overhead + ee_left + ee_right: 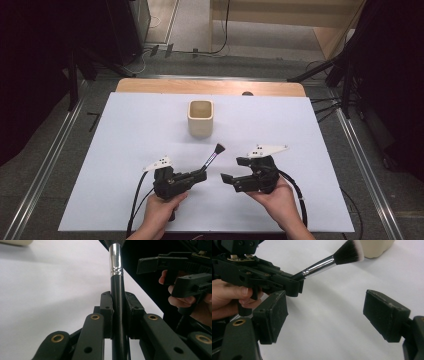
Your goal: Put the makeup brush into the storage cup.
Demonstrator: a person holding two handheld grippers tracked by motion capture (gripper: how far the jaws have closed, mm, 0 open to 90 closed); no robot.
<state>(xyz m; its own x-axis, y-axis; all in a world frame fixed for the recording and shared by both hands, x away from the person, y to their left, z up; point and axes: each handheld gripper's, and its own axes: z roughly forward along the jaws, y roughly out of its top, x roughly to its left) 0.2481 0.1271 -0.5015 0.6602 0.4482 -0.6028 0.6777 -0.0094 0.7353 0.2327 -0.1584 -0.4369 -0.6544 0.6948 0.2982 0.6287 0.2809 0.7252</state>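
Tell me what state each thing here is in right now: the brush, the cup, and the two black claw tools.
Black-handled makeup brush: clamped by its handle, bristles raised off the white table.
Beige square cup: upright, empty as far as can be seen.
Left gripper: shut on the brush.
Right gripper: open, holding nothing.

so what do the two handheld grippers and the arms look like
Both are black, pistol-shaped tools. The left gripper and the right gripper each carry a pale grey three-cornered plate on top and trail a black cable. Brass-coloured rivets dot the jaw links, and the right gripper's pads are scuffed rectangular blocks. Forearms are bare; no sleeves show.
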